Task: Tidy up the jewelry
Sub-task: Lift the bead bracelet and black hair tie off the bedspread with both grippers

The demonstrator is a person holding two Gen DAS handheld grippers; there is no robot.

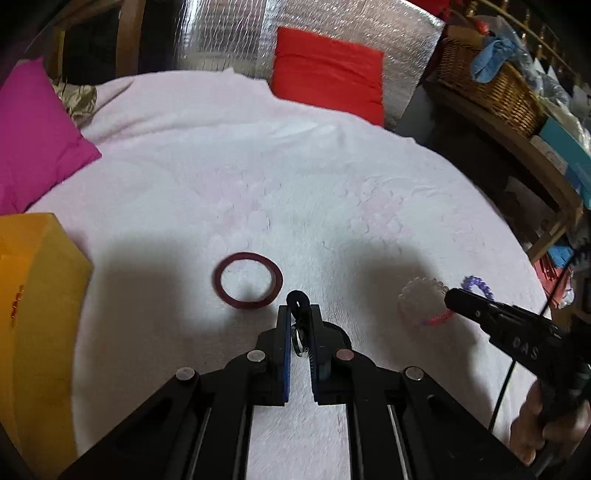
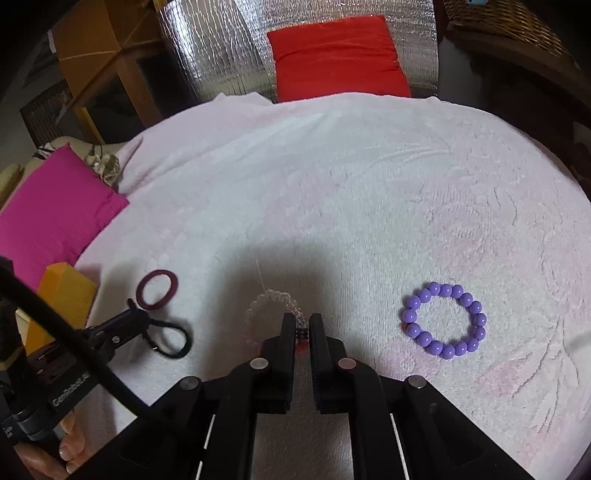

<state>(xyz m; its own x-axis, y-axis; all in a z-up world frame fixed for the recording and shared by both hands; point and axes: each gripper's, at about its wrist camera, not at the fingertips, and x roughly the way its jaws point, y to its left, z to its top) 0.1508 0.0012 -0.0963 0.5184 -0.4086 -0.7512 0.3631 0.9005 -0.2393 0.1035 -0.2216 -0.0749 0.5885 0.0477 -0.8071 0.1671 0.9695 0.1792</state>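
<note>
Two grippers clamped: left gripper (image 1: pixel 299 314) pinches black elastic hair tie (image 2: pixel 171 338); right gripper (image 2: pixel 302 325) pinches clear beaded bracelet (image 2: pixel 271 301), both near pink towel's (image 2: pixel 332 184) front edge. Maroon ring bangle (image 1: pixel 248 280) beside; purple beaded bracelet (image 2: pixel 445 319) toward right edge.

A pale pink towel (image 1: pixel 258 177) covers the middle of both views. A magenta cushion (image 1: pixel 33 136) lies at the left edge, a red cushion (image 1: pixel 328 70) at top centre against silver foil sheeting (image 1: pixel 229 33). A wicker basket (image 1: pixel 491 85) sits upper right.
</note>
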